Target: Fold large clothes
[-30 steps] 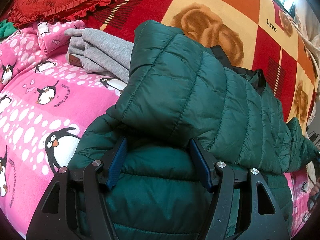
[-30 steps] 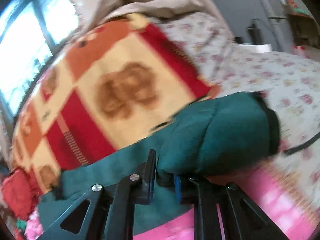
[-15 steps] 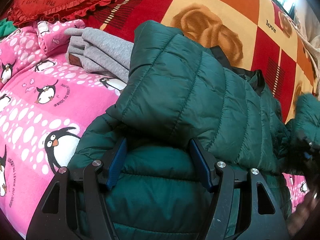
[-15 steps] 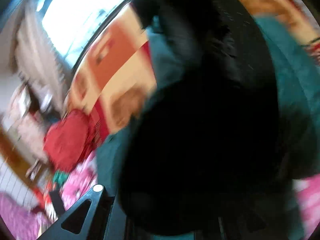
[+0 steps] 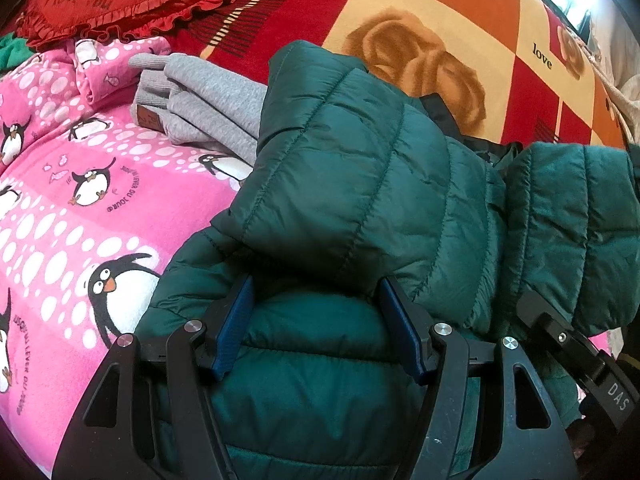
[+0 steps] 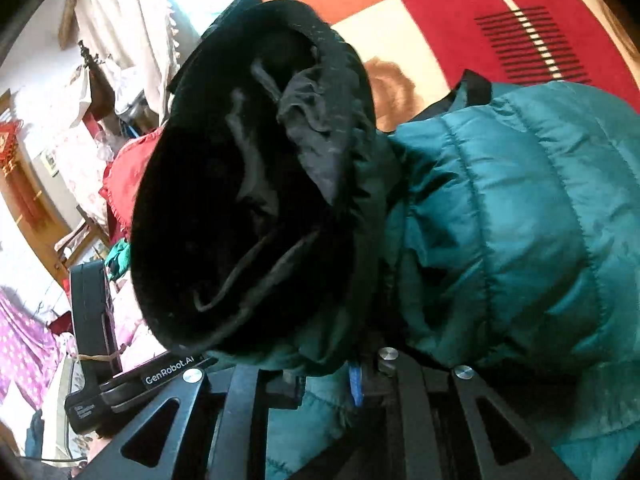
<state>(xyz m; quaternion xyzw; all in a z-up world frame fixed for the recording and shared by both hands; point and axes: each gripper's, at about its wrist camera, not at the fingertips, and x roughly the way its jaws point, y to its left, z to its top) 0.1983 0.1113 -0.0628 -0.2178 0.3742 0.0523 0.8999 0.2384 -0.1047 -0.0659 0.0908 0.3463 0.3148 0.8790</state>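
Left gripper (image 5: 316, 336): jaws wide open, straddling the quilted body of the green puffer jacket (image 5: 352, 184) without pinching it. Right gripper (image 6: 356, 380): jaws nearly closed, pinching jacket fabric just below the black-lined cuff (image 6: 248, 184) of a sleeve. The jacket lies on the bed's pink penguin blanket (image 5: 80, 184), beside folded grey clothes (image 5: 200, 108). Judged light, puffy, slick and springy; hold at seams or cuffs.

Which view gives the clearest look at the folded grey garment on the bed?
The left wrist view. The grey garment lies there in full light, folded on the pink penguin blanket, just behind the green puffer jacket. The right wrist view does not show it: the jacket's dark sleeve cuff fills that frame.
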